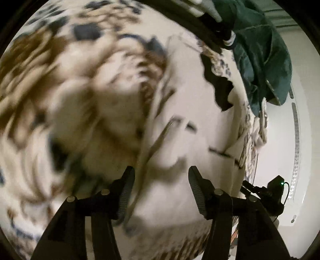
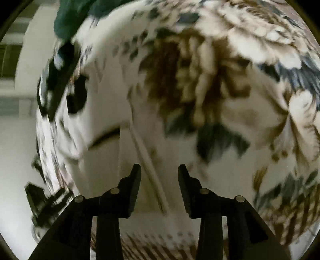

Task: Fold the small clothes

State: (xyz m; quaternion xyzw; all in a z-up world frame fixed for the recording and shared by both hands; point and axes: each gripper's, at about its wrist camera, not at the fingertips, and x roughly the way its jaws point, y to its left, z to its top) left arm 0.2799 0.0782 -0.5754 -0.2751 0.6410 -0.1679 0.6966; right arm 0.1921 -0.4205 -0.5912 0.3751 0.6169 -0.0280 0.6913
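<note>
A white garment (image 1: 180, 120) lies flat on a floral cloth (image 1: 70, 90) in cream, brown and dark blue. My left gripper (image 1: 161, 174) hangs over the garment's near part with its jaws apart; a folded edge (image 1: 158, 144) runs below the gap and nothing is pinched. In the right wrist view the same white garment (image 2: 112, 112) shows a straight seam (image 2: 148, 160) passing under my right gripper (image 2: 159, 172), which stands open and grips nothing. Both views are blurred.
A dark green garment (image 1: 264, 54) is heaped at the far edge, also seen as green fabric (image 2: 74, 18). A black cloth piece (image 1: 220, 88) lies beside the white garment. The surface's white edge (image 1: 280, 150) runs along the right. The other gripper's body (image 1: 274, 192) sits close by.
</note>
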